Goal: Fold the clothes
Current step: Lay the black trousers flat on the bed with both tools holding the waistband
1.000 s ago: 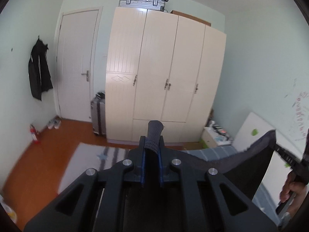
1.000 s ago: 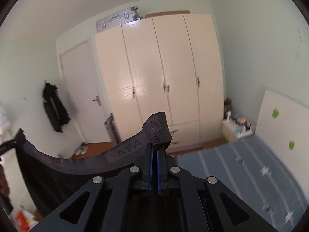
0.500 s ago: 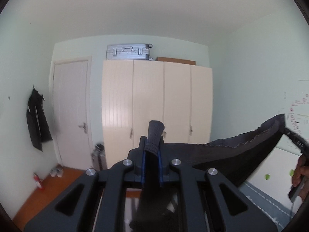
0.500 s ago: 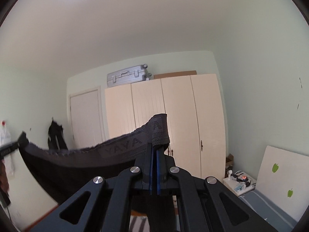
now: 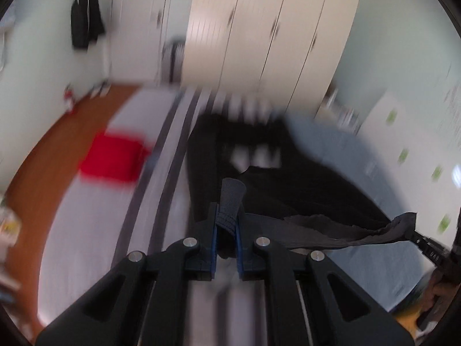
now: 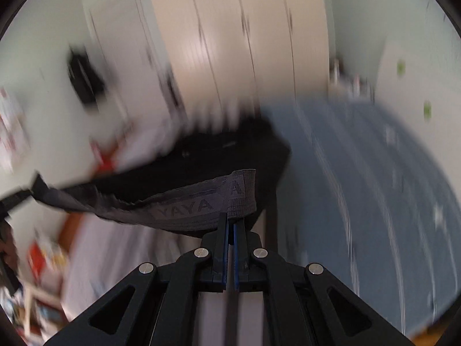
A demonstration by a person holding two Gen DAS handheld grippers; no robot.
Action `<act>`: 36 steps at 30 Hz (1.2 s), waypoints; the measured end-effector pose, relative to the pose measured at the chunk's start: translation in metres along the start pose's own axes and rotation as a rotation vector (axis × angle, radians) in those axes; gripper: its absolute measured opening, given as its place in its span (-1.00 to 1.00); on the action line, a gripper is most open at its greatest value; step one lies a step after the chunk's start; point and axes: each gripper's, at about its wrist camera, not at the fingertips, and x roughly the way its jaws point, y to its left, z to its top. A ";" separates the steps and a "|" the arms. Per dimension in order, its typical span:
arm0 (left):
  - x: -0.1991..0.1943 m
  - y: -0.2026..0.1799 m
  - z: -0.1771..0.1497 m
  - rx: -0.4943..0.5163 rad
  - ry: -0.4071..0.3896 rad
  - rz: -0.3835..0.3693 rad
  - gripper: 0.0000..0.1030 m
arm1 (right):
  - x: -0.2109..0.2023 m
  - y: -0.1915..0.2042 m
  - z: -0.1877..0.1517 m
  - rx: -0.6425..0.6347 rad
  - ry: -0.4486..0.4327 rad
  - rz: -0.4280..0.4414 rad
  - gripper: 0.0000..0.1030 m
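Black shorts [image 6: 201,155] hang mid-frame over the blue bed [image 6: 360,173], waistband [image 6: 198,206] stretched taut between left tongs [image 5: 226,225] and right tongs [image 6: 230,225], each clamped on an end.

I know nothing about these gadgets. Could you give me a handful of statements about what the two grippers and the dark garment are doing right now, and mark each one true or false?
1. Both grippers are clamped on the dark garment. True: the left gripper and the right gripper each pinch one end of its waistband.
2. The waistband carries woven letters. True.
3. The garment lies neatly folded on the blue bedsheet. False: it hangs stretched between the grippers.
4. The wardrobe doors stand open. False: they look shut.
5. The picture is sharp. False: the background is motion-blurred.
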 end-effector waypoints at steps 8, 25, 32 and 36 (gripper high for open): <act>0.118 0.041 -0.189 -0.024 0.241 0.132 -0.85 | 0.159 -0.022 -0.223 -0.064 0.370 -0.033 -0.95; 0.134 0.070 -0.215 -0.098 0.211 0.097 -0.04 | 0.128 -0.059 -0.252 0.004 0.314 -0.071 -0.75; 0.189 0.073 -0.229 -0.071 0.309 0.154 0.08 | 0.191 -0.041 -0.237 0.047 0.278 -0.128 -0.68; 0.201 0.079 -0.247 -0.085 0.341 0.141 -0.21 | 0.213 -0.046 -0.251 0.092 0.312 -0.157 -0.65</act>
